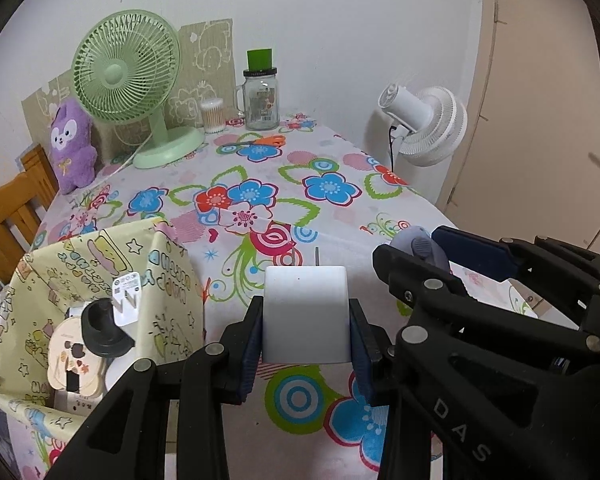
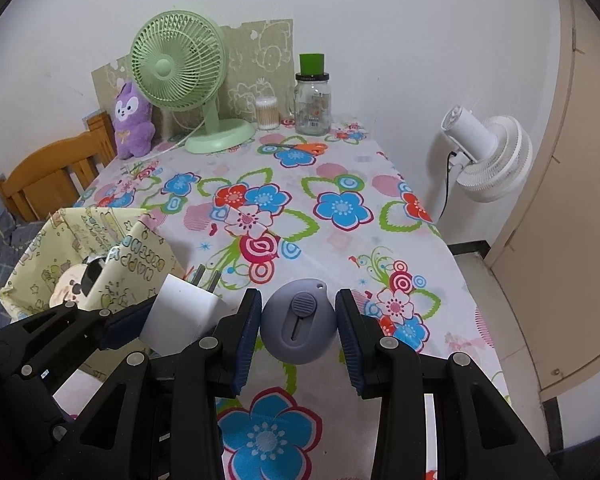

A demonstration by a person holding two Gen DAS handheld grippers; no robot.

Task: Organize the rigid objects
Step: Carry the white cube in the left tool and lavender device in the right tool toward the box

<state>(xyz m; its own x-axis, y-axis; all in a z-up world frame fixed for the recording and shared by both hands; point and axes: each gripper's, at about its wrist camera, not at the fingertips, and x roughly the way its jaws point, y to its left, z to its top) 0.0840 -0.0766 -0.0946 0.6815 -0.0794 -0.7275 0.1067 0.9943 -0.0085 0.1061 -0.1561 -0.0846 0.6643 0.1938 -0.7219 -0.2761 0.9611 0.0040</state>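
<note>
Floral-clothed surface (image 1: 340, 160) below. Left gripper (image 1: 306, 320), angled downward at lower centre, fingers clamp white charger (image 1: 305, 312). Right gripper (image 2: 298, 320), likewise angled, grips grey oval cutter (image 2: 298, 320).

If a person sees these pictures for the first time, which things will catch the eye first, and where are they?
First, the two black claws low in front: the left claw grips a white plug block, and the right claw grips a round grey gadget. Beneath them lies the bright flowered tablecloth. At the far end stands a green fan, with a purple plush toy to its left.
</note>
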